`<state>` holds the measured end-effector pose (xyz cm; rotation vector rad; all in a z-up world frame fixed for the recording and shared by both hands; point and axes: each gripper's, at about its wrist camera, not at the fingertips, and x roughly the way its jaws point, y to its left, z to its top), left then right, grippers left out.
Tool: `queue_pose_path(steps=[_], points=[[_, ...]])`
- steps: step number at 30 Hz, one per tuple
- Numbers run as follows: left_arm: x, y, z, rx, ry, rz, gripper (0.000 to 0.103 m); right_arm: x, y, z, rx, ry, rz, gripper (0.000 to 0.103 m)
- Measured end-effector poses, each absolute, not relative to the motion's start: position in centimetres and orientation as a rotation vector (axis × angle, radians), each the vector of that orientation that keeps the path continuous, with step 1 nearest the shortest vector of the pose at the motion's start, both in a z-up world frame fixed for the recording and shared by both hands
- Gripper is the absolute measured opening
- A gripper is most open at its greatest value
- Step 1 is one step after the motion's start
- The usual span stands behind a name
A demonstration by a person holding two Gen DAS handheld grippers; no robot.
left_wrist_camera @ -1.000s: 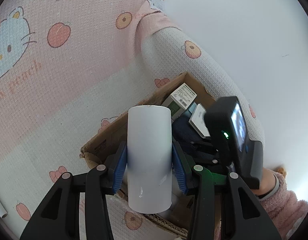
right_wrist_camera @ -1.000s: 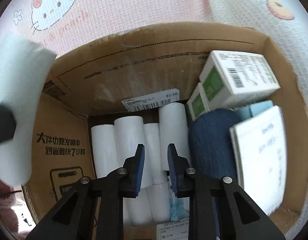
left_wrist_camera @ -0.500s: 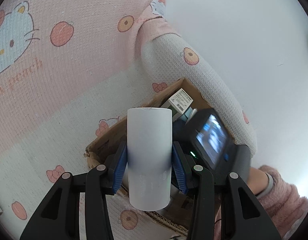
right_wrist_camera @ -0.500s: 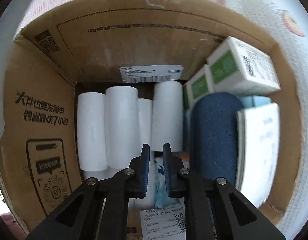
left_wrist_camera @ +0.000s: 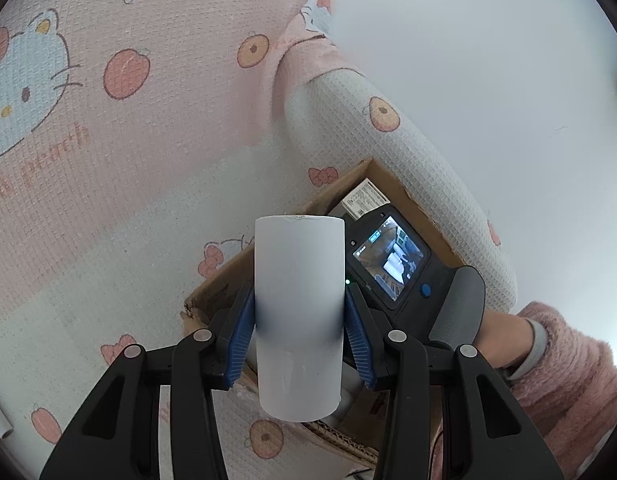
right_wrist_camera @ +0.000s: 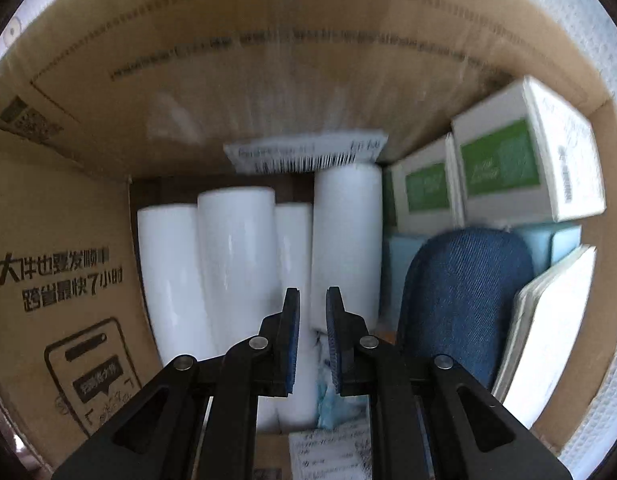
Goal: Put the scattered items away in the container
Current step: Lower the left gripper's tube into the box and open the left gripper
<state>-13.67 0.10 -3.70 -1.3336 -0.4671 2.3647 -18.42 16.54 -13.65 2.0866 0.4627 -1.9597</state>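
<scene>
Left wrist, change: over the last second the right gripper's body (left_wrist_camera: 392, 268), screen up, had swung further into view and now covered most of the cardboard box (left_wrist_camera: 412, 204); the white roll (left_wrist_camera: 299, 316) had not shifted in the grip.
Left wrist, meaning: the roll was probably waiting its turn while the other tool worked inside the box.
Left wrist, pose: the left gripper (left_wrist_camera: 299, 334) hung above the box's near corner over the pink printed blanket (left_wrist_camera: 108, 152), its blue pads pinching the roll upright at mid-height.
Right wrist, change: the view had dropped from above the rim to deep inside the box (right_wrist_camera: 68, 200), and the gap between the fingers had narrowed.
Right wrist, meaning: likely a reach to nudge or re-seat packed things, making room.
Right wrist, pose: the right gripper (right_wrist_camera: 312, 340) pointed down at the stacked white rolls (right_wrist_camera: 236, 260), fingers nearly together and holding nothing, beside the denim pouch (right_wrist_camera: 464, 300) and green-labelled cartons (right_wrist_camera: 496, 164).
</scene>
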Motion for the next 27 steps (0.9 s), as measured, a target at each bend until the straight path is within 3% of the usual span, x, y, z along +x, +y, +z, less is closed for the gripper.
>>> queue_pose_path(steps=[8,20,24,27], points=[[-13.9,0.4,-3.2,-1.382,-0.456,2.366,0.047,-15.9,17.6,-13.3,2.108,0.513,-1.955,0.01],[-16.0,6.3,-4.4,-1.548,-0.359,2.302,0.047,-14.2,19.0,-2.5,1.784,0.301,-2.243,0.01],[-16.7,8.5,-5.2,-1.603,-0.307,2.303,0.047,-12.2,19.8,4.3,1.742,0.231,-2.285,0.01],[-17.2,9.7,-6.1,-1.662,-0.299,2.295,0.047,-11.7,20.9,4.0,1.728,0.174,-2.284,0.01]])
